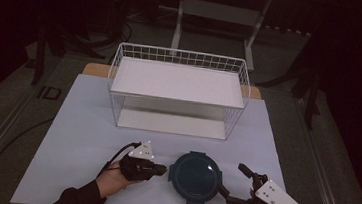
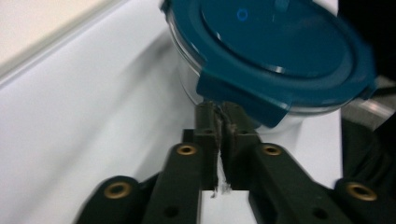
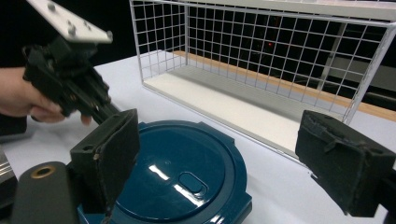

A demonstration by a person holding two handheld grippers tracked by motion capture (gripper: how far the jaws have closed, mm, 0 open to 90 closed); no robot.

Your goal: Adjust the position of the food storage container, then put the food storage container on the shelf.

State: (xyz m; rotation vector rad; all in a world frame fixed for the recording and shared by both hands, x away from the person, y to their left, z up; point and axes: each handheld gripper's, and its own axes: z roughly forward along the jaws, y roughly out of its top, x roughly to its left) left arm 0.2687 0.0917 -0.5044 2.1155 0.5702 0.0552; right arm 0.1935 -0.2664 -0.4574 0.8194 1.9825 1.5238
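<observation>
1. Two-tier white wire rack (image 1: 177, 89) is seen at the back of the table (image 1: 76, 122), well apart from the container (image 1: 195, 177); nothing is seen between them
2. Left gripper (image 1: 161, 170): jaws pressed together, tips just at the container's left rim
3. Right gripper (image 1: 234, 180): jaws spread wide, one beside the container's right edge, nothing gripped
4. Clear wall under the blue lid (image 2: 280, 51) is shown in the left gripper view; from above it is hidden by the lid
</observation>
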